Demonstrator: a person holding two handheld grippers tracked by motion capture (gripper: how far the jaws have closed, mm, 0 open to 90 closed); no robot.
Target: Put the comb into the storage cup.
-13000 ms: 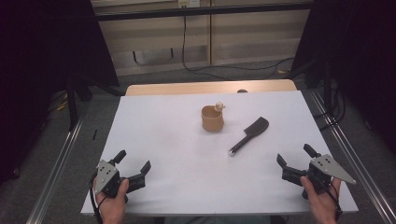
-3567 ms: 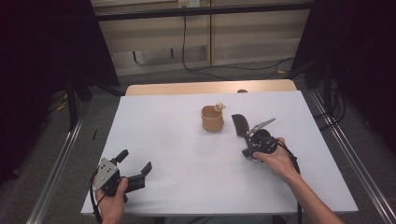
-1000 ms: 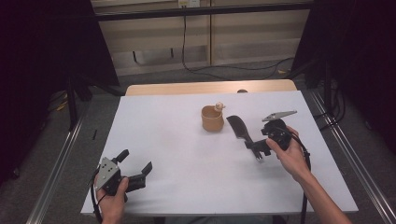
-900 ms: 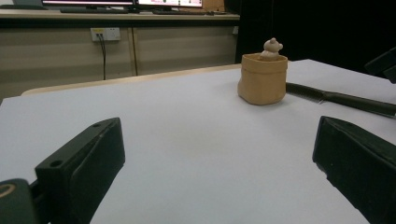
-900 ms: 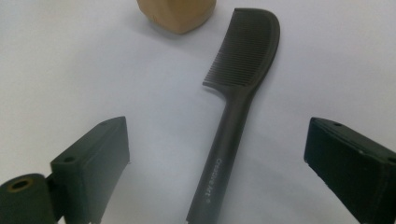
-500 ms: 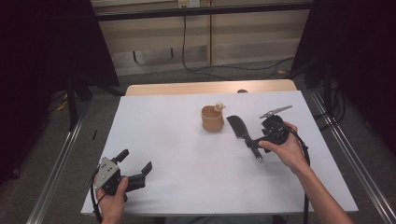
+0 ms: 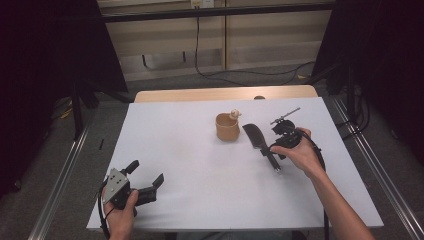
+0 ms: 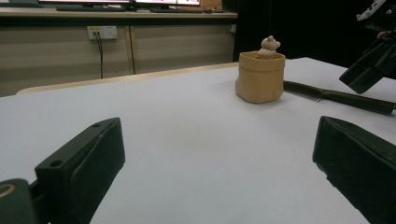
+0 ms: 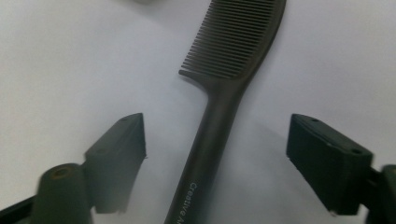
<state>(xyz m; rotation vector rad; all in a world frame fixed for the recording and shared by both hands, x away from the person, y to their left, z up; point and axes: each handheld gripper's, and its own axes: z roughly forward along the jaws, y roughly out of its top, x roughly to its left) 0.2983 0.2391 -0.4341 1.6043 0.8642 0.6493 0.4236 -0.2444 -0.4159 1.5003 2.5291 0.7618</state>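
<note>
Right gripper view puts the comb (image 9: 219, 116) flat on the table (image 9: 70, 56), handle between your right gripper (image 9: 215, 158)'s jaws, which have just been narrowing without touching it. Close off-centre and it skids toward the cup (image 7: 227, 127) at ten o'clock. Your left gripper (image 7: 145, 180) gapes wide, empty.

From my remote seat, the comb (image 9: 224, 84) looked like dark matt plastic, its handle smooth with small pale printed lettering and its fine teeth evenly moulded. My right gripper (image 9: 215, 154) had matt black plastic pads with slightly grainy faces, and the left gripper (image 8: 219, 177) showed the same dull black finish. The table (image 7: 190, 150) was covered in a smooth, matt white sheet. The small pouch (image 8: 259, 77) looked like tan creased paper or soft leather; I couldn't tell which.
</note>
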